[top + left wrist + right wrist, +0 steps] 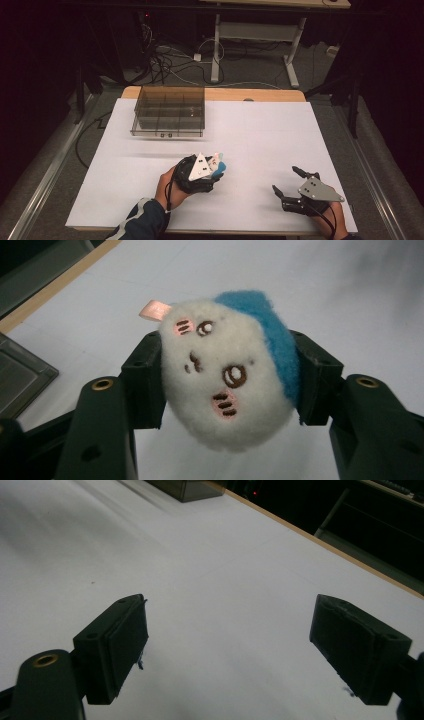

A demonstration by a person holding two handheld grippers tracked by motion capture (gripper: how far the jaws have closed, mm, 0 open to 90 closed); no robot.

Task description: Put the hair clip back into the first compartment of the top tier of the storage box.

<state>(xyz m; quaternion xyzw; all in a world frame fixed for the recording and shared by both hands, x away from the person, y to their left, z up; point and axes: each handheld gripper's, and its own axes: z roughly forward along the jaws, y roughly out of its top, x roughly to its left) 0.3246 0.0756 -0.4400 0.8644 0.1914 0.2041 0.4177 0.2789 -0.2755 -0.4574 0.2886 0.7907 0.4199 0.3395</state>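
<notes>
The left gripper [227, 375] pinches a fuzzy, egg-shaped white plush toy [227, 372] with a blue felt patch, embroidered face and small pink tag, held above the smooth white tabletop [260, 130]. The right gripper [227, 647] hangs spread over bare tabletop, its flat black pads apart. A clear, smoky plastic box with dividers [169, 111] sits well beyond, at the far edge.

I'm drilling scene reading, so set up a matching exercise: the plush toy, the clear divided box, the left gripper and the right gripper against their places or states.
1. plush toy
2. clear divided box
3. left gripper
4. right gripper

a. open, holding nothing
b. at the table's far edge
c. shut on something
d. white with a blue patch

Pairs: 1-d, 2-b, 3-c, 4-a
</notes>
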